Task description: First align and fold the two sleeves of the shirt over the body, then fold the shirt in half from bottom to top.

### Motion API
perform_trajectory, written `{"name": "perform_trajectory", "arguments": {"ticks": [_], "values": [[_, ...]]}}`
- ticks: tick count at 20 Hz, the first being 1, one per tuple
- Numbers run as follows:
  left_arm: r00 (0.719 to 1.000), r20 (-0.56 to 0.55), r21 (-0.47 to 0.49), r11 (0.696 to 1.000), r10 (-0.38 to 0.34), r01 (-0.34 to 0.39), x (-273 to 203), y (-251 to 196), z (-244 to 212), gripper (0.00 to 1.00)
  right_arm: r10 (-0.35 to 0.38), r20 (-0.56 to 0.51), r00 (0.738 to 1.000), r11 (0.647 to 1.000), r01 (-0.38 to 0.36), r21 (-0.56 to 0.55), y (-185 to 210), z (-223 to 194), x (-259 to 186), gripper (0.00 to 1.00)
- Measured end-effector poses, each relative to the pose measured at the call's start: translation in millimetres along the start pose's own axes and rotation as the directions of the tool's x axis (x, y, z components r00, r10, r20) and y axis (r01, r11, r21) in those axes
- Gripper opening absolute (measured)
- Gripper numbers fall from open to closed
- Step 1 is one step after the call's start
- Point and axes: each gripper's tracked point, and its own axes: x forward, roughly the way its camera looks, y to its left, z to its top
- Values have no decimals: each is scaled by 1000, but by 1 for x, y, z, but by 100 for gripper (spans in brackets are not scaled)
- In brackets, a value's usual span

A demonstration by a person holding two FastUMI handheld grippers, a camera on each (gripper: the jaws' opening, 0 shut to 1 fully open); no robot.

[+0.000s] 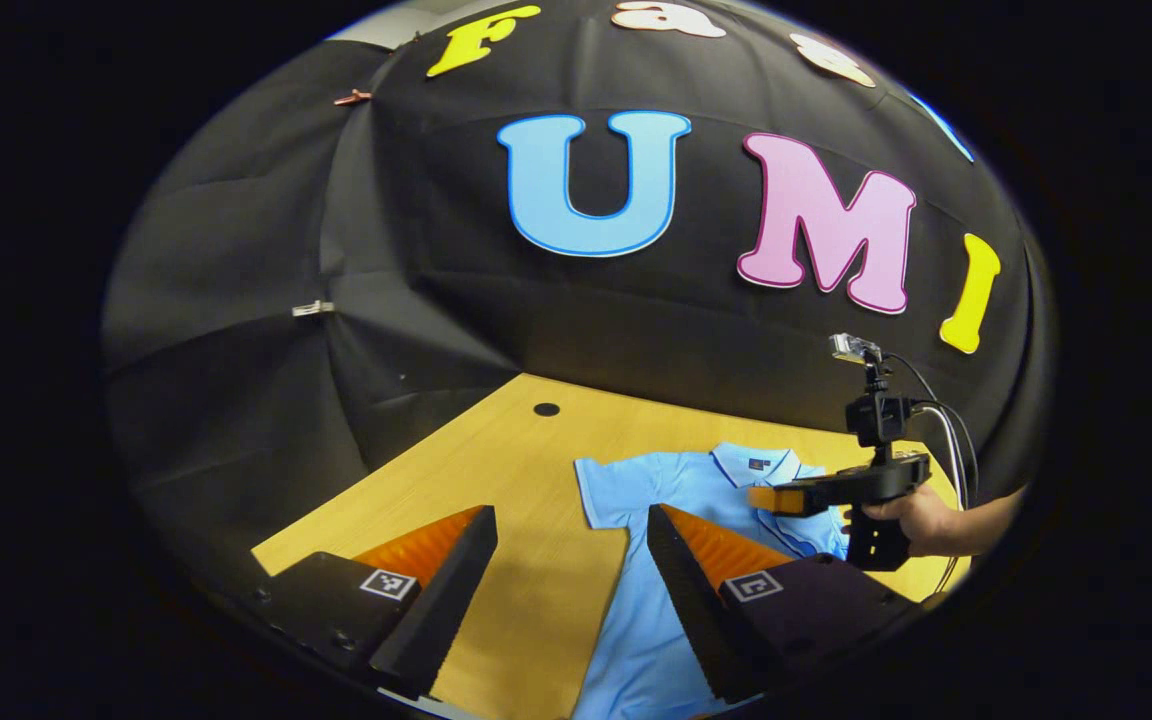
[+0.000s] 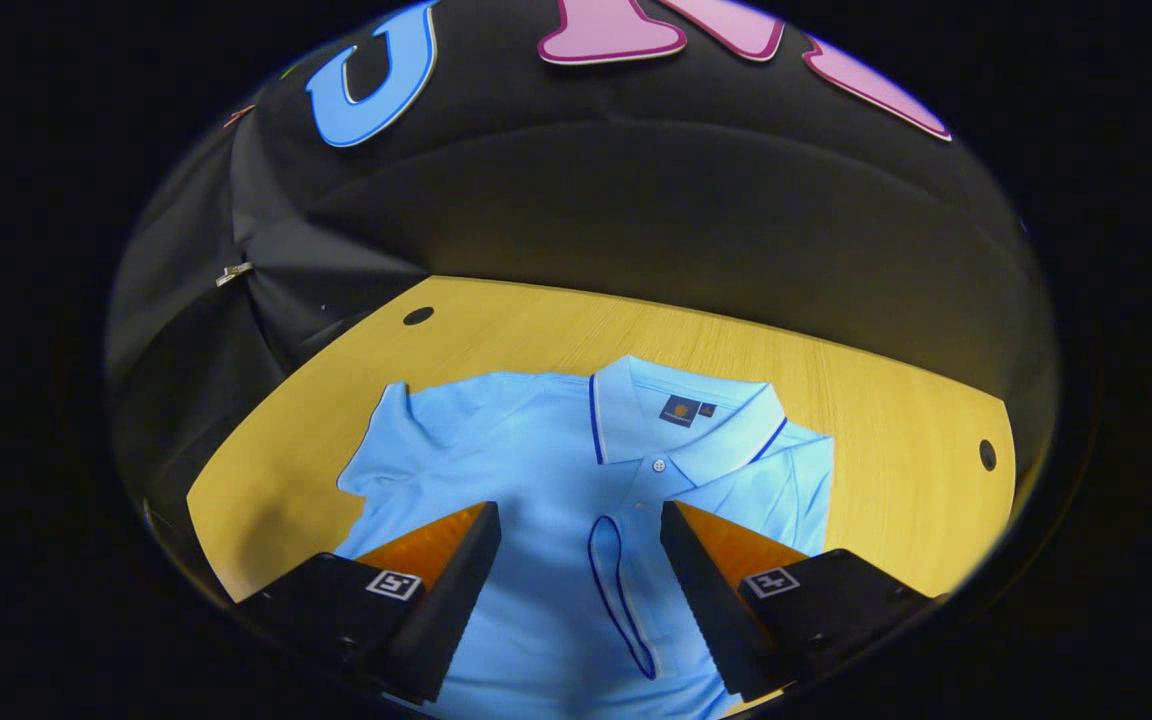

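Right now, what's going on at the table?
A person holds a gripper in each hand above a light blue polo shirt lying face up on the wooden table. One sleeve looks already folded over the body. The right gripper and the left gripper both hover open, gripping nothing.

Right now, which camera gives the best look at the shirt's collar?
The right gripper view: the collar sits near the middle, facing the camera, with its dark trim, button and inner label plain. In the left gripper view the collar is small and far off, partly hidden behind the right gripper held by a hand.
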Motion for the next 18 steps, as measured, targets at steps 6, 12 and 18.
{"name": "perform_trajectory", "arguments": {"ticks": [6,12,18], "values": [[990,-60,47,990,-129,132,124,-17,-8,97,-52,70,996,998,55,-43,-51,9,-63,100],[976,-170,45,988,-137,146,259,-21,-53,97,-143,141,980,987,151,-48,-123,-10,-119,100],[962,-261,110,987,-82,114,334,-14,-96,96,-217,134,967,975,210,66,-161,-59,-140,100]]}}
